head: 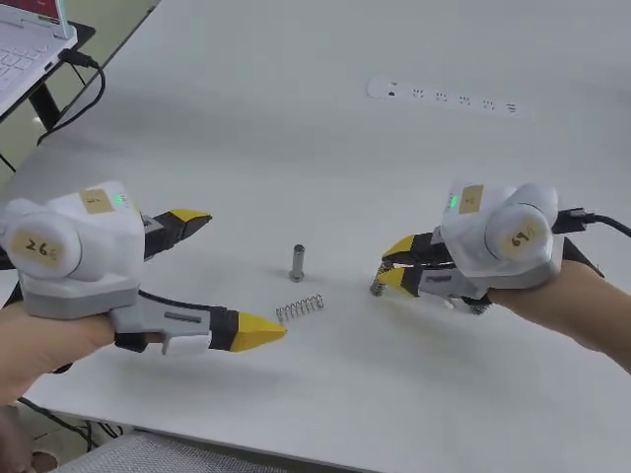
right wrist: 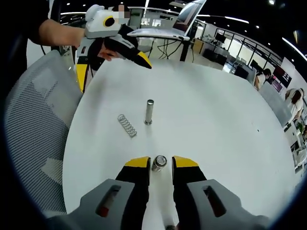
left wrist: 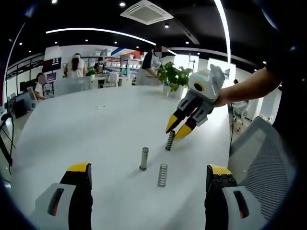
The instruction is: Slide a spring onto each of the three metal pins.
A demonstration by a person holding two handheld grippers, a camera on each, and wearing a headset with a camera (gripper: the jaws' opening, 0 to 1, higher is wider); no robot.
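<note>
A bare metal pin stands upright mid-table. A loose spring lies on its side just in front of it. A second pin wearing a spring stands to the right. My right gripper has its jaws closed on that pin's top end. My left gripper is wide open, holding nothing, with the bare pin and the loose spring lying ahead of its jaws.
A white power strip lies at the back right of the white table. A laptop with a black cable sits off the far left corner. A mesh chair stands by the near edge.
</note>
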